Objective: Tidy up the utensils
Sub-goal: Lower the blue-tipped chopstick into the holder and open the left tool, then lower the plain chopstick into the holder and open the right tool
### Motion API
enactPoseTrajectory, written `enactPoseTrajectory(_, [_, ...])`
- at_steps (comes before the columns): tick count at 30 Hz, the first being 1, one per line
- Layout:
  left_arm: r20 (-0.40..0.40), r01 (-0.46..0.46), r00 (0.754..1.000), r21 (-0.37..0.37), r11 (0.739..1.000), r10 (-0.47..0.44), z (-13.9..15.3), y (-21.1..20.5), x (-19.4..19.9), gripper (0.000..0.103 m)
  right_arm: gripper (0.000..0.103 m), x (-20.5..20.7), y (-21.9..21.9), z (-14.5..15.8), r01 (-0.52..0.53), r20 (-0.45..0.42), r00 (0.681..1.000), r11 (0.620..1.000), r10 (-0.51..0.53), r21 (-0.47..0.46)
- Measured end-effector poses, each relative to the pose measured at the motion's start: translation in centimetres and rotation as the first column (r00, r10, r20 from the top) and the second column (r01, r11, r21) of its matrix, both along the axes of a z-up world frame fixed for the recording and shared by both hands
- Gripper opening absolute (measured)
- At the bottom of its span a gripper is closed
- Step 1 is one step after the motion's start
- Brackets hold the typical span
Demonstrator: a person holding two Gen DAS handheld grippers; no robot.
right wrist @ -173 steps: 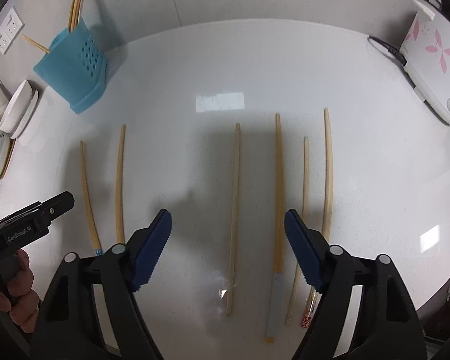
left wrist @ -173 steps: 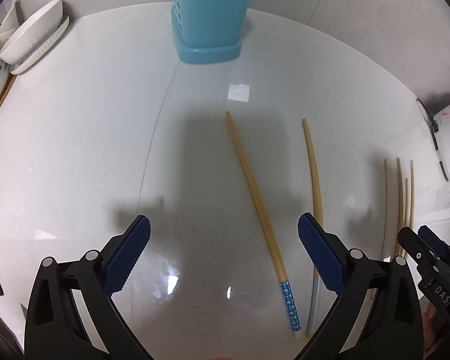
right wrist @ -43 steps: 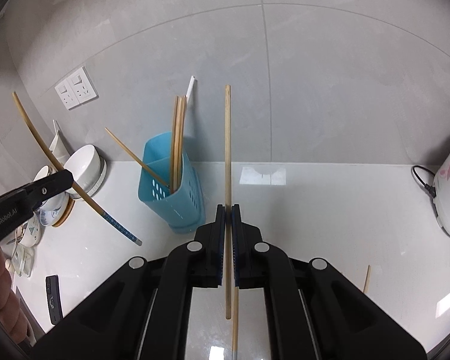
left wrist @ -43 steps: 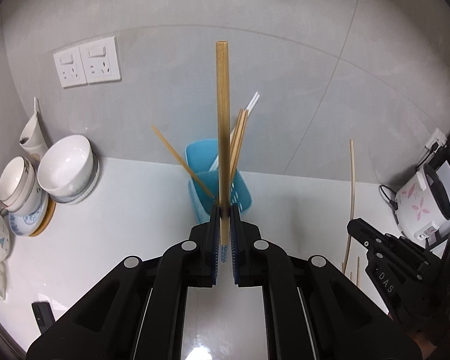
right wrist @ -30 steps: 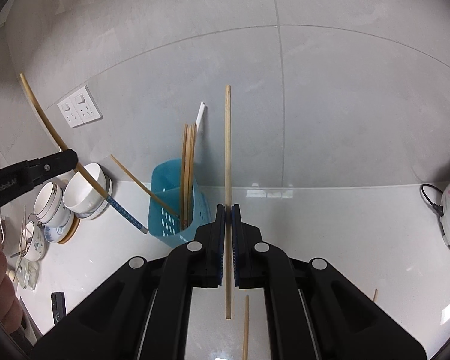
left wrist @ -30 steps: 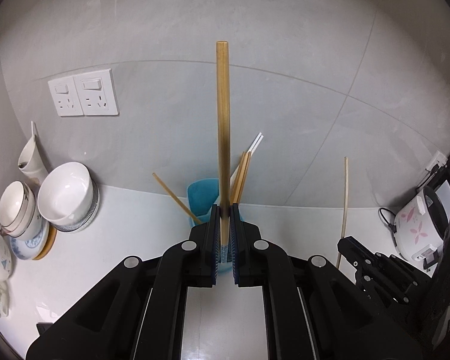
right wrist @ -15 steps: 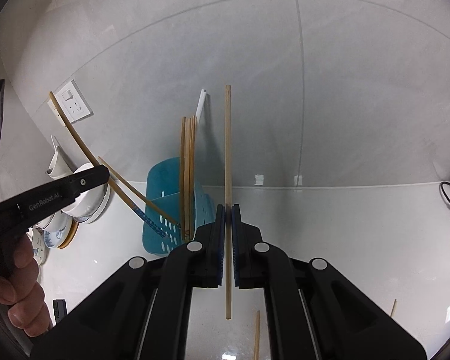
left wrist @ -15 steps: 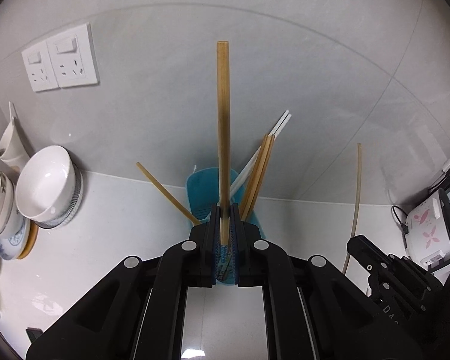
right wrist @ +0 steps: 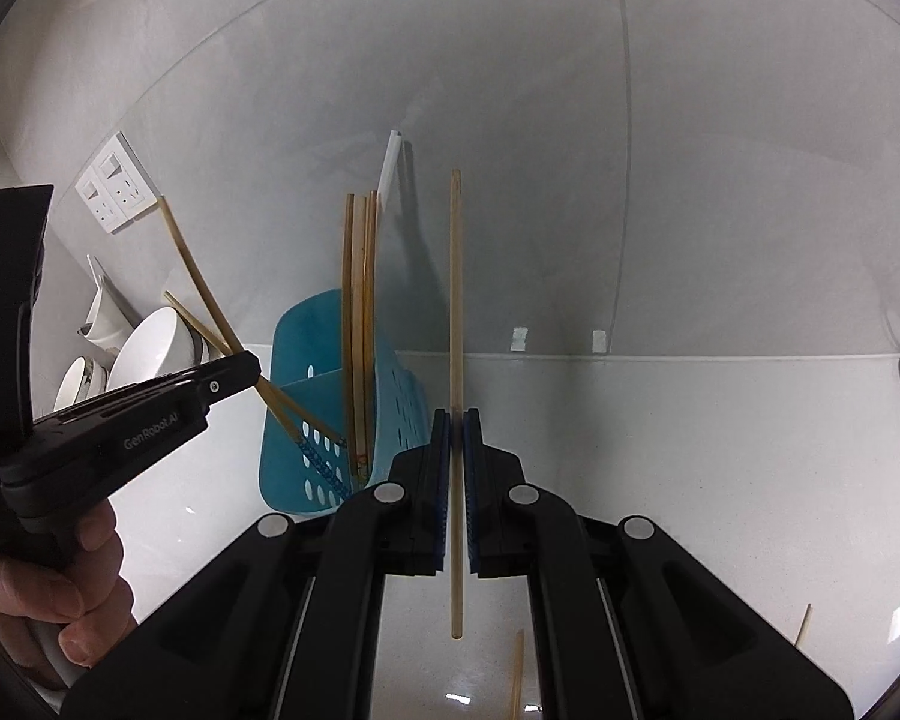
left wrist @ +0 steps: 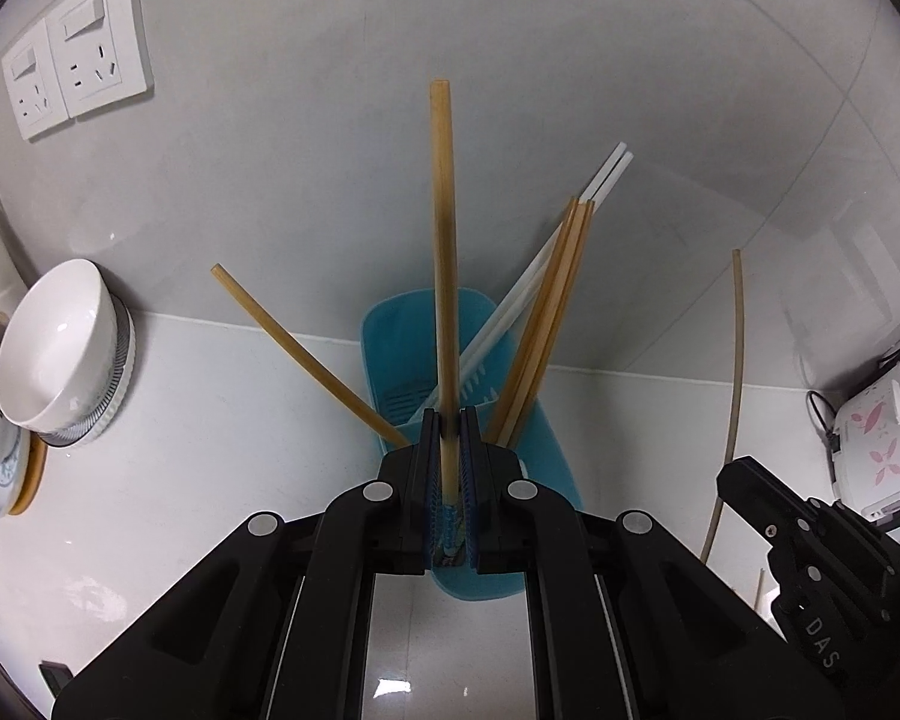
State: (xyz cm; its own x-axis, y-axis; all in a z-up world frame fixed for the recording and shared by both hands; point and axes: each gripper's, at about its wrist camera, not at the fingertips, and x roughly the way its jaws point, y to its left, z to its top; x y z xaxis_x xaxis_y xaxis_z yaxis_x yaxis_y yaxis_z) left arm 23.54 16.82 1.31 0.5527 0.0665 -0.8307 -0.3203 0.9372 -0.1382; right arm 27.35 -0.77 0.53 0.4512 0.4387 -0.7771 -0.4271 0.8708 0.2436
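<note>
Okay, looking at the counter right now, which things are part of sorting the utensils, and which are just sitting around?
Part of the job:
left gripper with its blue-tipped chopstick
right gripper with its plain chopstick
blue holder
loose chopsticks on the counter

Just sitting around:
white bowl
wall sockets
rice cooker

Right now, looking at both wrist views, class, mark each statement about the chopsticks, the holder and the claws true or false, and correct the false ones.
1. The left claw is shut on a chopstick. True.
2. The holder is red. False: it is blue.
3. The right claw is open and holds nothing. False: it is shut on a thin chopstick.
4. White chopsticks lean in the holder among wooden ones. True.
5. The bowl sits inside the holder. False: it stands apart, to the holder's left by the wall.
</note>
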Motion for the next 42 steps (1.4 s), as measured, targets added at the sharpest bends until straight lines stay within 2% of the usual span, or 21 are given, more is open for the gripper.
enactPoseTrajectory(5, [-0.001, 0.005, 1.0, 0.008, 1.0, -0.005, -0.7, 0.0, 0.0, 0.007, 0.003, 0.0, 0.1, -0.3, -0.003, 0.001, 1.0, 1.0, 0.003, -0.006])
enactPoseTrajectory(7, [0.007, -0.002, 1.0, 0.008, 1.0, 0.002, -0.8, 0.1, -0.2, 0.01, 0.003, 0.0, 0.2, -0.3, -0.004, 0.002, 1.0, 1.0, 0.004, -0.007])
enactPoseTrajectory(9, [0.014, -0.005, 1.0, 0.021, 1.0, 0.005, -0.7, 0.1, -0.6, 0.017, 0.003, 0.0, 0.3, -0.2, -0.005, 0.009, 1.0, 1.0, 0.005, 0.0])
enactPoseTrajectory(11, [0.026, -0.013, 1.0, 0.027, 1.0, 0.012, -0.5, 0.1, -1.2, 0.047, 0.003, 0.1, 0.2, 0.0, -0.008, 0.017, 1.0, 1.0, 0.007, 0.011])
enactPoseTrajectory(18, [0.071, -0.039, 0.997, 0.05, 0.998, 0.035, -0.2, 0.2, -4.0, 0.07, 0.003, 0.1, 0.8, 1.5, -0.051, 0.073, 0.996, 0.991, 0.042, 0.121])
enactPoseTrajectory(21, [0.085, -0.044, 0.996, 0.055, 0.998, 0.039, -0.4, 0.4, -5.0, 0.085, 0.003, 0.3, 1.5, 1.8, -0.067, 0.094, 0.994, 0.987, 0.053, 0.149])
enactPoseTrajectory(23, [0.082, -0.054, 0.995, 0.068, 0.996, 0.048, -0.5, 0.5, -5.4, 0.091, 0.003, 0.4, 2.1, 1.9, -0.078, 0.115, 0.992, 0.983, 0.059, 0.169])
enactPoseTrajectory(27, [0.079, -0.061, 0.995, 0.073, 0.995, 0.055, -1.1, 0.9, -6.2, 0.097, 0.004, 0.3, 3.1, 2.1, -0.103, 0.162, 0.984, 0.975, 0.071, 0.197])
enactPoseTrajectory(34, [0.062, -0.091, 0.994, 0.076, 0.993, 0.086, -2.4, 2.1, -7.0, 0.097, 0.003, 0.3, 4.6, 0.7, -0.134, 0.214, 0.973, 0.962, 0.083, 0.238])
enactPoseTrajectory(42, [0.049, -0.108, 0.993, 0.047, 0.993, 0.105, -3.7, 3.6, -8.0, 0.097, 0.004, 0.2, 6.4, -1.6, -0.118, 0.201, 0.976, 0.977, 0.081, 0.176])
